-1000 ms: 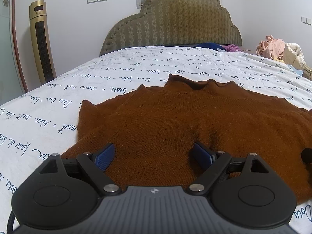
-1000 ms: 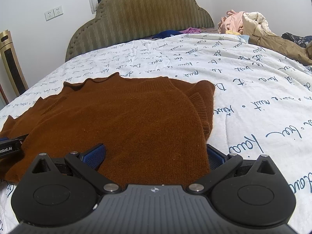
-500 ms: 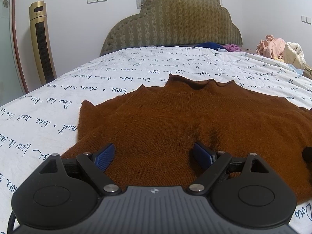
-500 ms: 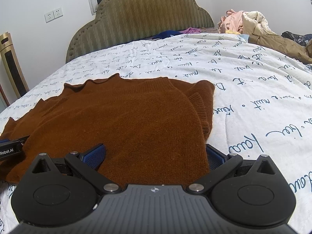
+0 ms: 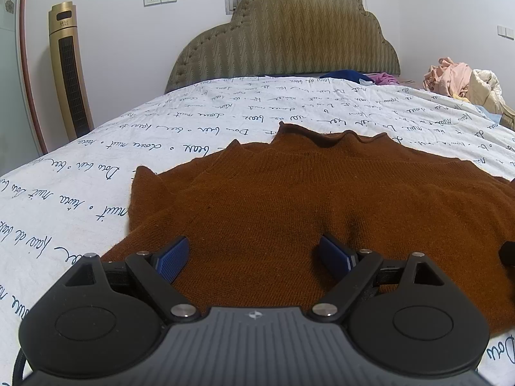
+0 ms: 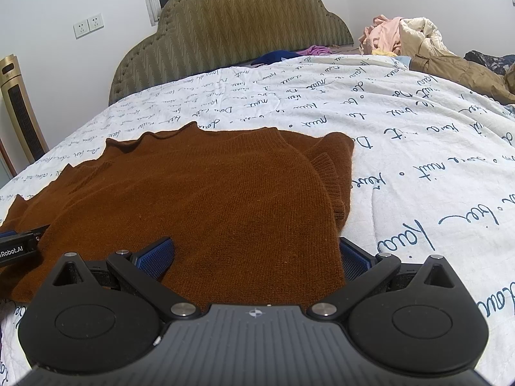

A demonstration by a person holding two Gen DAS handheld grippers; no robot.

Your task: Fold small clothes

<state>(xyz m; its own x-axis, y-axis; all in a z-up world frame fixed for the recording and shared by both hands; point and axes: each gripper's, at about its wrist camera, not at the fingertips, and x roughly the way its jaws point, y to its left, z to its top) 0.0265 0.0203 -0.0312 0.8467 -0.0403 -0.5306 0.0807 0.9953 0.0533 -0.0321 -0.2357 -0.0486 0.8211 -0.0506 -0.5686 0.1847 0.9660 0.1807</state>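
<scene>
A rust-brown knitted sweater (image 5: 289, 199) (image 6: 199, 193) lies flat on the bed, collar toward the headboard, with its right sleeve folded in along the right edge. My left gripper (image 5: 254, 254) stands open over the sweater's near left part, its blue pads spread wide with only flat cloth below them. My right gripper (image 6: 254, 254) is open too, over the near right part; its right pad sits at the sweater's right edge. The left gripper's black body (image 6: 16, 247) shows at the left rim of the right wrist view.
The white bedsheet (image 5: 80, 199) with dark script writing covers the bed. A padded olive headboard (image 5: 289, 38) stands at the far end. A gold tower fan (image 5: 67, 74) stands at the left wall. A heap of clothes (image 6: 418, 38) lies at the far right.
</scene>
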